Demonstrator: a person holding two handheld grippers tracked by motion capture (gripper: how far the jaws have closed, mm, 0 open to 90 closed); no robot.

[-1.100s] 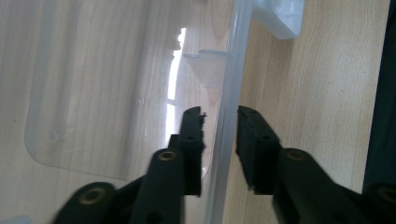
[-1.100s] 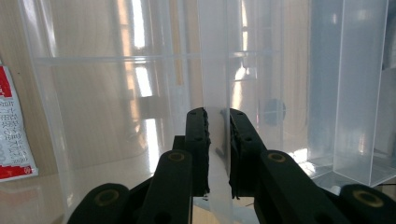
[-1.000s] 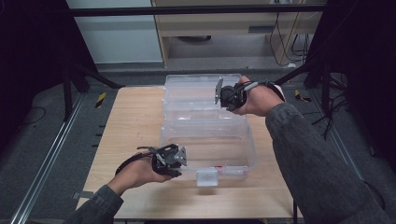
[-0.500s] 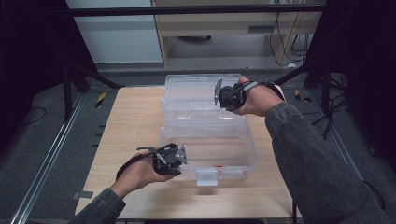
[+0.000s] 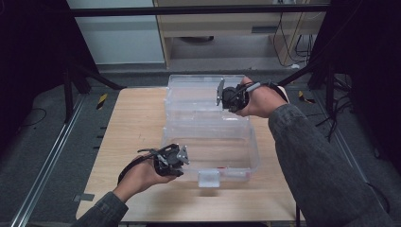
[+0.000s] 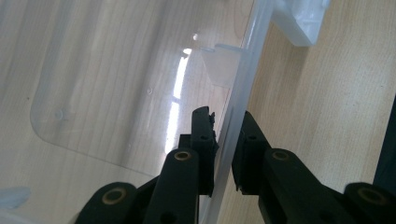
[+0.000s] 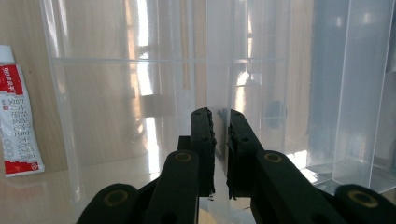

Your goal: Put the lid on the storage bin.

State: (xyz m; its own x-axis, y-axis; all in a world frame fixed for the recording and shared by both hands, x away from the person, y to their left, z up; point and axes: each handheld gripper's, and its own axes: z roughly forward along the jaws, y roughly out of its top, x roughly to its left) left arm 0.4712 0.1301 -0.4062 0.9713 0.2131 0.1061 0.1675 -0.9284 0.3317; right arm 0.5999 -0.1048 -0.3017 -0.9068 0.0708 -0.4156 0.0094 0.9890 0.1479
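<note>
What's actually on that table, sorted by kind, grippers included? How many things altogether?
Clear plastic box with its lid open: 1
Red and white tube: 1
Black grippers: 2, left and right
Total: 4

This looks like a lab or test workspace rather than a home. A plain wooden counter (image 5: pixel 137 127) stands on grey carpeted floor (image 5: pixel 42 142) between black frame legs (image 5: pixel 71 85), with loose cables (image 5: pixel 293 28) hanging by a light wooden cabinet (image 5: pixel 227 19) behind, and yellow-black hazard tape (image 5: pixel 101 100) on the floor.
</note>
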